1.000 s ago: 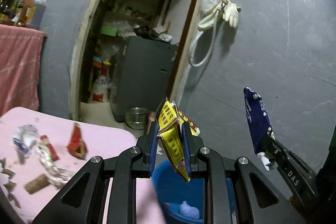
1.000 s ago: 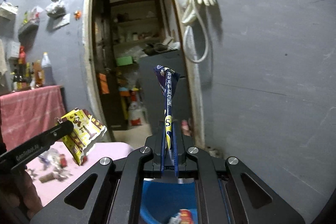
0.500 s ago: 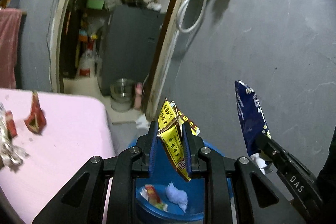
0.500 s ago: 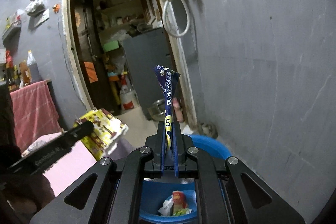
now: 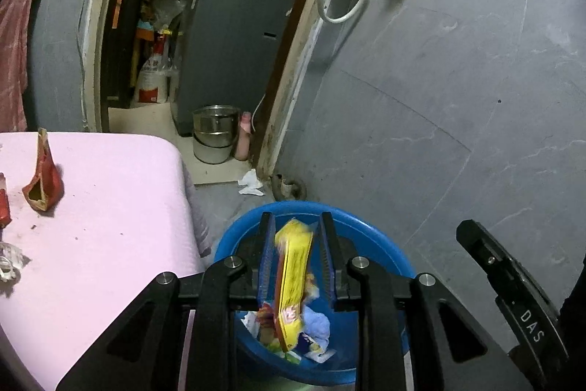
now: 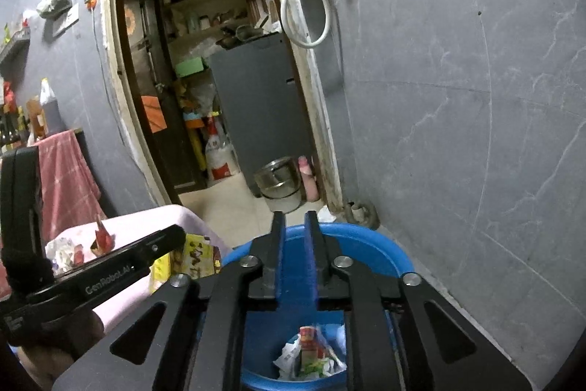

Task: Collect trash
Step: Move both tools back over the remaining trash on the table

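A blue plastic basin (image 5: pixel 370 233) with several wrappers in it stands on the floor below both grippers; it also shows in the right wrist view (image 6: pixel 366 244). My left gripper (image 5: pixel 295 226) is open above the basin, and a yellow snack packet (image 5: pixel 293 281) is blurred between its fingers, dropping toward the basin. The same yellow packet (image 6: pixel 196 257) shows beside the left gripper in the right wrist view. My right gripper (image 6: pixel 293 226) is open and empty over the basin. A red wrapper (image 5: pixel 42 178) and other scraps lie on the pink table (image 5: pixel 110 207).
A grey wall (image 5: pixel 457 98) rises right behind the basin. A doorway with a steel pot (image 5: pixel 214 134), a pink bottle (image 5: pixel 243 138) and a grey cabinet (image 5: pixel 234 50) lies ahead. A white tissue (image 5: pixel 251 184) lies on the floor by the door frame.
Both grippers moved down over the basin and opened. The blue packet has left the right gripper. The yellow packet has slipped lower between the left fingers.
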`<state>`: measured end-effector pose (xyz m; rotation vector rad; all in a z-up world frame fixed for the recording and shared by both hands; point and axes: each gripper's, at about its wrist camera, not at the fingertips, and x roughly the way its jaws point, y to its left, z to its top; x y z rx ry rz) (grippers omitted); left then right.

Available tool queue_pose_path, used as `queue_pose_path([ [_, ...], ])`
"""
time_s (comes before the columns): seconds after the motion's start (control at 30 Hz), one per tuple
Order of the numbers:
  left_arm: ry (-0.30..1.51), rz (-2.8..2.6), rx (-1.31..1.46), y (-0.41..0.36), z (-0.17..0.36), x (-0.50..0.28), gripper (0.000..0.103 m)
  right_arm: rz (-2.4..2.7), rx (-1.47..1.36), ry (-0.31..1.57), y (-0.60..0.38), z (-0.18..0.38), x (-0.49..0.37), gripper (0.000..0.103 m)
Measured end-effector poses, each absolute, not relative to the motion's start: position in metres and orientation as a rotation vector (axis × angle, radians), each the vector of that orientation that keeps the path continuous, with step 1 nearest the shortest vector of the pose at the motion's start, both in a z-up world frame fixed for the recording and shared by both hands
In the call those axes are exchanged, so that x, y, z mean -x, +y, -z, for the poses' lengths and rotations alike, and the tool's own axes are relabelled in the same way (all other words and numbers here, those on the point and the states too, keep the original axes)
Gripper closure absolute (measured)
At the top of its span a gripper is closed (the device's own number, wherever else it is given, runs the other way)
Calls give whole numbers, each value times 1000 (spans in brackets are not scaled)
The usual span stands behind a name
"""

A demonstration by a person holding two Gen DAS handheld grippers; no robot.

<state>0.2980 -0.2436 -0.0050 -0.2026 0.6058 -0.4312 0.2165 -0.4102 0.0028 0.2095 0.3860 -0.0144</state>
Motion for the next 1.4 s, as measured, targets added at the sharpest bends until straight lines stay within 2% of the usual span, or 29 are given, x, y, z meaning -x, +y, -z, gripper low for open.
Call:
queue_pose_path([
  [0.03, 600, 427, 202, -242, 3, -297, 74, 17, -206, 375, -410, -5, -214, 75],
  [0.17, 568, 406, 181, -235, -3, -291, 68, 9, -195, 350, -405, -12, -213, 71],
  [0.27, 540, 388, 161, -227, -10, -284, 57, 18, -173, 319, -400, -15, -209, 52],
  [0.37, 513, 366, 170, -214, -17, -278, 46, 18, -159, 289, -395, -21, -205, 50],
  [0.43, 501, 353, 173, -204, -22, -274, 40, 25, -150, 271, -393, -24, -203, 45],
  [0.47, 493, 340, 169, -198, -25, -272, 36, 26, -148, 261, -392, -26, -201, 37],
  [0.5, 476, 317, 163, -191, -28, -269, 26, 24, -148, 252, -390, -28, -201, 30],
  [0.53, 458, 300, 160, -186, -30, -265, 15, 23, -148, 240, -389, -29, -200, 28],
  [0.6, 409, 251, 157, -170, -35, -257, 8, 17, -147, 219, -385, -33, -198, 23],
  [0.9, 364, 146, 194, -107, -39, -228, 7, -23, -157, 189, -358, -45, -193, 0],
  [1.4, 337, -77, 213, 5, -43, -183, 7, -159, -101, 133, -267, -48, -181, 0],
])
